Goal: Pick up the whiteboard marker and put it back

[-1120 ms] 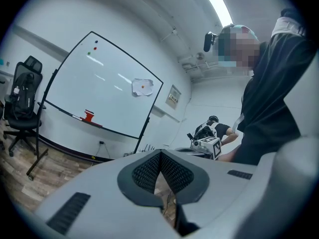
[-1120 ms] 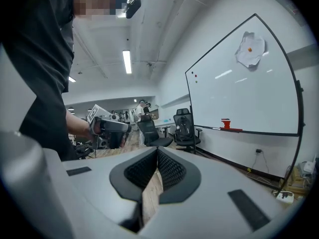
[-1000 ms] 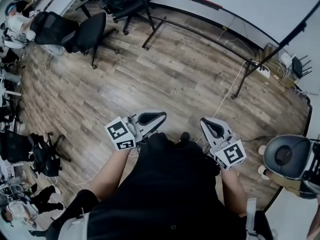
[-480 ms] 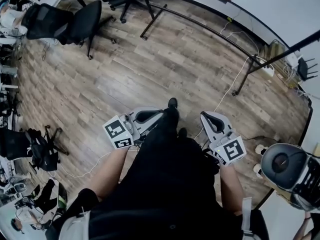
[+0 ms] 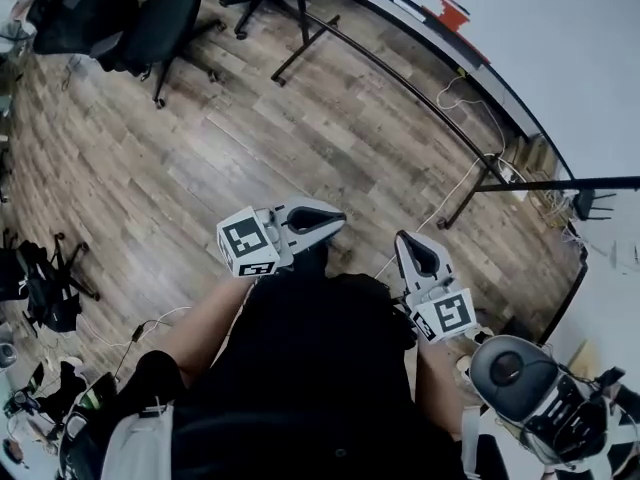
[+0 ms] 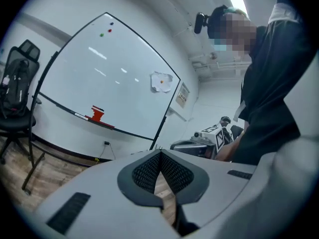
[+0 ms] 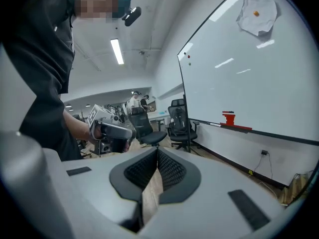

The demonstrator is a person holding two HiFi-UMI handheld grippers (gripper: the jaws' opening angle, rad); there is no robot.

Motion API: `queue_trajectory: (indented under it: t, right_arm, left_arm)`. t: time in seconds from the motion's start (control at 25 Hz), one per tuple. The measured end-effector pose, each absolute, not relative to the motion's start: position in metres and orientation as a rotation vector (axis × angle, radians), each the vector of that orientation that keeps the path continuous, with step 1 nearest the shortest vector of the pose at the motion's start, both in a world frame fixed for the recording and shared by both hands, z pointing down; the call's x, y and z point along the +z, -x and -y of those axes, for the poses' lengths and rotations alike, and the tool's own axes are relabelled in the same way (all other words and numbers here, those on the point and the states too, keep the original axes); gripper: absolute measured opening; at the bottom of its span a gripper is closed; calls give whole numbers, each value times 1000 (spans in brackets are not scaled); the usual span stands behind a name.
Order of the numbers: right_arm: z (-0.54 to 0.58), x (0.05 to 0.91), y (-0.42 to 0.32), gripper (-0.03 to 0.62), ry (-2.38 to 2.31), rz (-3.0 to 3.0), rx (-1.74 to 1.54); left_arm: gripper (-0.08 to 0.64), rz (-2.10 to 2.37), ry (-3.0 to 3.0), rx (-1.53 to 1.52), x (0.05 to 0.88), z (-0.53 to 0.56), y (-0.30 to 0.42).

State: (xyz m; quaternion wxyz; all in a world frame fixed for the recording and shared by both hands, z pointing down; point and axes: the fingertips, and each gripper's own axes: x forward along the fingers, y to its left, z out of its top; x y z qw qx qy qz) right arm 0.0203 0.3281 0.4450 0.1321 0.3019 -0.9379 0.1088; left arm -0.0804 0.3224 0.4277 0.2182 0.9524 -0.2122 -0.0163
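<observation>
A whiteboard (image 5: pixel 560 58) stands ahead at the upper right, and also shows in the left gripper view (image 6: pixel 114 83) and the right gripper view (image 7: pixel 249 73). On its tray lies a thin white marker (image 6: pixel 79 116) (image 7: pixel 214 124) beside a red eraser (image 5: pixel 452 13) (image 6: pixel 96 114) (image 7: pixel 229 118). My left gripper (image 5: pixel 335 218) (image 6: pixel 160 153) and right gripper (image 5: pixel 408 240) (image 7: pixel 157 151) hover at waist height over the wooden floor, far from the board. Both are shut, pads touching, with nothing in them.
Black office chairs (image 5: pixel 160 28) stand at the upper left. The board's stand legs (image 5: pixel 300 38) and a white cable (image 5: pixel 450 183) lie on the floor ahead. A grey round-topped device (image 5: pixel 510 368) sits at the lower right, and a black bag (image 5: pixel 50 288) at the left.
The view has shifted toward the whiteboard, which now fills more of the upper right. Both grippers keep about the same place before the body and stay shut.
</observation>
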Motion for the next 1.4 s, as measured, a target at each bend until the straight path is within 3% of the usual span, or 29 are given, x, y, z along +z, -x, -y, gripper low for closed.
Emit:
queue_trajectory:
  t: [0.52,0.96,1.4]
  right_arm:
    - [-185,454,-20,18,-884,2787,294]
    - [-49,413,-42,18,-710,2987,246]
    - [23,401,-57,18,-850,3016,225]
  left_arm:
    - [11,547,-2622,16,448,-190,63]
    - [12,715,-2734,93,396,-42,25]
    - [12,772,-2820,295,392,53,36]
